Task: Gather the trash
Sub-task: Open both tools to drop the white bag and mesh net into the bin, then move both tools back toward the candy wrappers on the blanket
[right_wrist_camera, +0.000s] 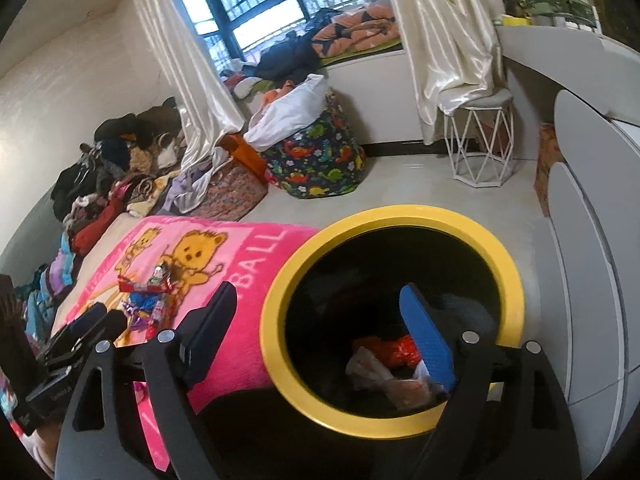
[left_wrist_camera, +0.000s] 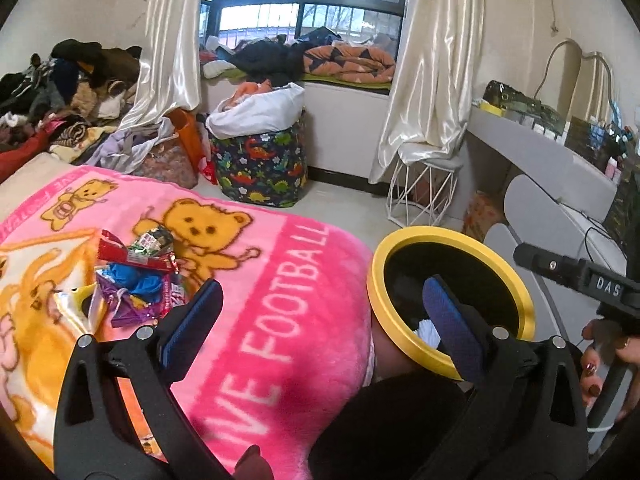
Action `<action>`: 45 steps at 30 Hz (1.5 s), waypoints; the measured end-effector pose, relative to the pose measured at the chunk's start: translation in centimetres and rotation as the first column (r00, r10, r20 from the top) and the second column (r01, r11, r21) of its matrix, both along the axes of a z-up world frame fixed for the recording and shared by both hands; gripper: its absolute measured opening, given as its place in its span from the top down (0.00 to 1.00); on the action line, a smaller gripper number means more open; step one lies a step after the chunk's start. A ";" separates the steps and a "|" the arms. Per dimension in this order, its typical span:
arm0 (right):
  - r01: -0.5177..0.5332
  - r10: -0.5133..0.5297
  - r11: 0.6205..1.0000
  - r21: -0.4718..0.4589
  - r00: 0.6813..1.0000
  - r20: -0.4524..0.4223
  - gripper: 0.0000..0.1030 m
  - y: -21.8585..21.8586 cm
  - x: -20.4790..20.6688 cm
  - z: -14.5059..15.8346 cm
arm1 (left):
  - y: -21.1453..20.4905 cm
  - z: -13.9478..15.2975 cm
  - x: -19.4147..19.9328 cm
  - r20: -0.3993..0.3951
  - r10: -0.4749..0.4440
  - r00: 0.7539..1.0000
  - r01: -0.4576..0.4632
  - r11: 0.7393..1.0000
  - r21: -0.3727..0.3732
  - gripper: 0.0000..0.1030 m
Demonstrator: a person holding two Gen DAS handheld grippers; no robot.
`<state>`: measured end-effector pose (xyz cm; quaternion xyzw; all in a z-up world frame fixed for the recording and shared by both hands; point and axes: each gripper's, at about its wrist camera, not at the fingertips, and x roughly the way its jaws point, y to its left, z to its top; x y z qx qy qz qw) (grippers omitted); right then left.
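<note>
A heap of candy wrappers (left_wrist_camera: 136, 276) in red, blue and purple lies on a pink teddy-bear blanket (left_wrist_camera: 280, 320). My left gripper (left_wrist_camera: 324, 304) hovers open and empty above the blanket's edge, just right of the heap. Beside the bed stands a black bin with a yellow rim (right_wrist_camera: 400, 216). It holds red, white and clear trash (right_wrist_camera: 384, 356). My right gripper (right_wrist_camera: 320, 324) is open over the bin's mouth with nothing between its blue pads. The right wrist view also shows the wrappers (right_wrist_camera: 148, 300) and the left gripper (right_wrist_camera: 102, 320) beside them.
A dinosaur-print basket (left_wrist_camera: 260, 164) stuffed with white cloth stands on the floor by the window. A white wire stool (left_wrist_camera: 424, 188) sits under the curtain. Grey drawers (right_wrist_camera: 592, 240) flank the bin on the right. Piled clothes (left_wrist_camera: 60, 92) cover the bed's far end.
</note>
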<state>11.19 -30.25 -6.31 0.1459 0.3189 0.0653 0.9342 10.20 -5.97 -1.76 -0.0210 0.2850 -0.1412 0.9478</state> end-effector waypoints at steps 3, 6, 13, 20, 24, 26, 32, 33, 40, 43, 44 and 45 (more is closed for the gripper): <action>-0.036 0.036 0.999 -0.014 0.999 0.011 0.21 1.4 -0.4 0.3 | 0.5 0.4 -0.1 0.017 0.011 1.000 -0.011 1.000 0.005 0.11; -0.065 0.065 0.998 -0.021 0.998 0.015 0.21 2.7 -0.5 0.4 | 1.5 0.8 -0.4 0.029 0.028 0.999 -0.028 1.000 -0.001 0.11; -0.114 0.116 0.992 -0.055 0.993 0.021 0.21 5.5 -0.8 0.4 | 3.6 1.1 -0.6 0.049 0.071 0.996 -0.071 0.997 -0.003 0.11; -0.150 0.152 0.986 -0.073 0.988 0.028 0.20 7.9 -1.0 0.3 | 6.1 1.5 -0.6 0.062 0.122 0.991 -0.121 0.993 -0.018 0.11; -0.181 0.184 0.979 -0.089 0.983 0.018 0.20 9.6 -1.1 0.0 | 7.8 1.5 -0.5 0.061 0.156 0.986 -0.154 0.988 -0.031 0.11; -0.200 0.202 0.975 -0.094 0.979 0.011 0.20 10.6 -1.1 -0.1 | 8.5 1.3 -0.4 0.057 0.168 0.984 -0.166 0.986 -0.032 0.11; -0.264 0.264 0.959 -0.102 0.964 -0.011 0.20 13.4 -1.2 -0.4 | 11.0 1.2 -0.3 0.054 0.222 0.973 -0.220 0.974 -0.043 0.11; -0.280 0.280 0.955 -0.101 0.960 -0.016 0.20 14.0 -1.1 -0.5 | 11.5 1.2 -0.3 0.054 0.234 0.971 -0.232 0.972 -0.042 0.11; -0.371 0.366 0.924 -0.092 0.928 -0.068 0.20 18.0 -1.0 -1.2 | 14.5 0.7 -0.1 0.030 0.295 0.955 -0.295 0.955 -0.032 0.11; -0.413 0.403 0.905 -0.105 0.909 -0.103 0.20 20.1 -1.1 -2.0 | 16.0 0.2 -0.1 0.019 0.326 0.945 -0.325 0.945 -0.031 0.11; -0.433 0.420 0.895 -0.109 0.899 -0.119 0.20 21.0 -1.1 -2.4 | 16.6 0.0 0.0 0.011 0.338 0.941 -0.338 0.941 -0.030 0.11; -0.445 0.432 0.889 -0.109 0.893 -0.124 0.20 21.5 -1.2 -2.6 | 17.1 -0.2 0.0 0.006 0.348 0.937 -0.348 0.937 -0.028 0.11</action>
